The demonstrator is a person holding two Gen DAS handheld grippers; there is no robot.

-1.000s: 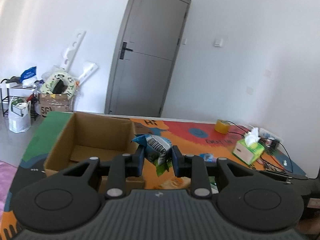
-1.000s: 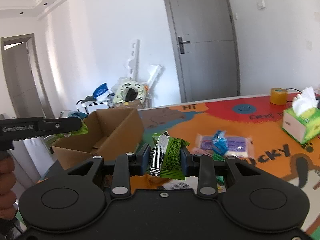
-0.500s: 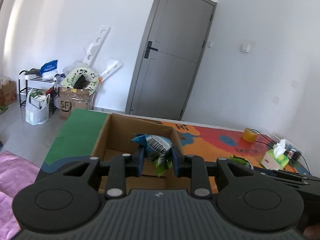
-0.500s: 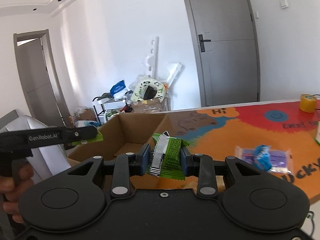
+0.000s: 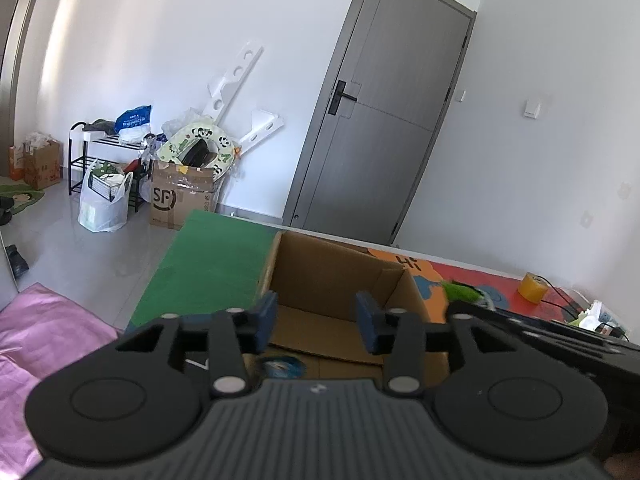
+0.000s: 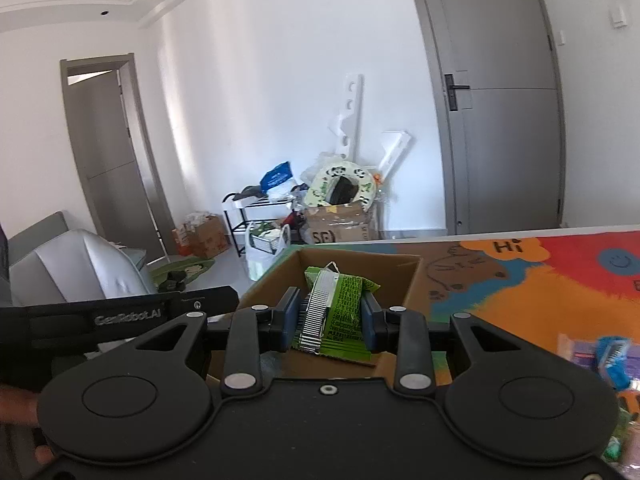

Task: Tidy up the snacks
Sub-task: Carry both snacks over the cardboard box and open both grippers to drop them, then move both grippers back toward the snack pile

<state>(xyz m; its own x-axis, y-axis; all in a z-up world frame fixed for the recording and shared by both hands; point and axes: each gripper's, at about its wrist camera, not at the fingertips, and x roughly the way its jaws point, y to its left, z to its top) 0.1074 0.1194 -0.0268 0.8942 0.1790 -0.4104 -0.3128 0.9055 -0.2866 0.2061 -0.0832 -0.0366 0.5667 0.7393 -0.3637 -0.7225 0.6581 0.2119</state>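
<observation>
Blue packet [image 5: 282, 366] now dropped into box [image 5: 332, 276]; green packet [image 6: 334, 312] only in right view

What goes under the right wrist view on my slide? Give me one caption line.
Right claw shut on a green snack packet, poised above the open cardboard box on the colourful table mat.
</observation>
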